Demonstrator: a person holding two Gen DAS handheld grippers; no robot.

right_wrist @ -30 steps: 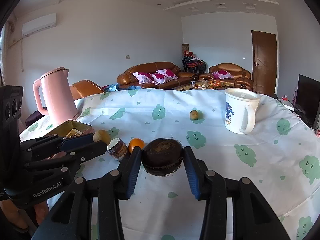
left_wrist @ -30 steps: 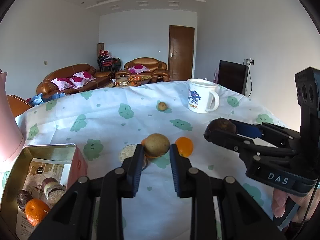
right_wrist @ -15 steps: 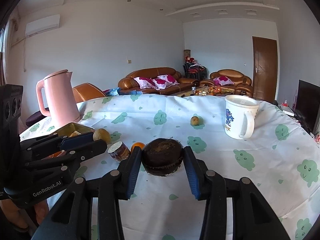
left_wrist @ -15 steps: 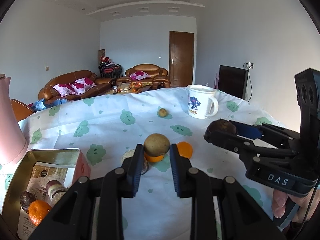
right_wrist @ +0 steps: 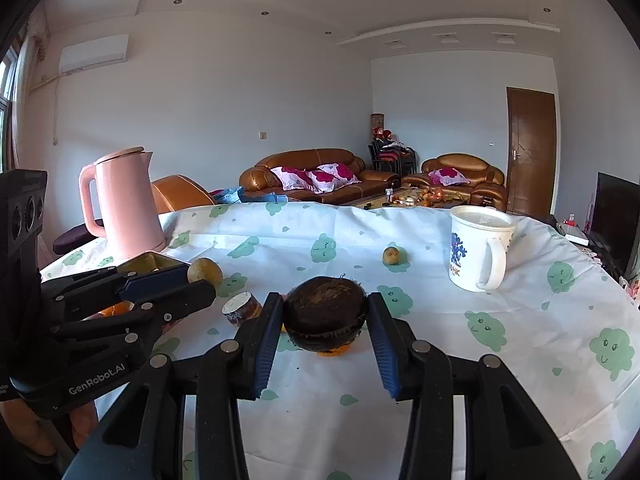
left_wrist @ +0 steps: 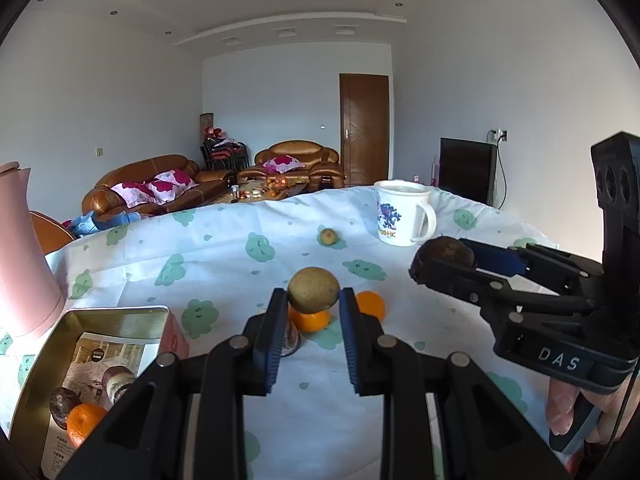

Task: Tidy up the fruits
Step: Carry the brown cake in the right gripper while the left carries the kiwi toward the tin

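Observation:
My left gripper (left_wrist: 313,300) is shut on a yellow-brown round fruit (left_wrist: 313,290), held above the table; it also shows in the right wrist view (right_wrist: 205,271). My right gripper (right_wrist: 324,312) is shut on a dark brown fruit (right_wrist: 324,316), also seen in the left wrist view (left_wrist: 444,254). Two oranges (left_wrist: 370,305) lie on the cloth under the grippers. A small yellow fruit (left_wrist: 327,236) lies farther back. An open metal tin (left_wrist: 80,364) at the lower left holds an orange (left_wrist: 82,424) and dark items.
A white mug (left_wrist: 402,214) stands at the back right. A pink kettle (right_wrist: 120,204) stands at the left beside the tin. A small foil-topped cup (right_wrist: 242,309) lies on the cloth. The table edge runs along the back and right.
Both grippers have risen and tilted up with their fruits still held; the table objects sit lower in the views. The small cup and one orange are now partly hidden behind the left fingers.

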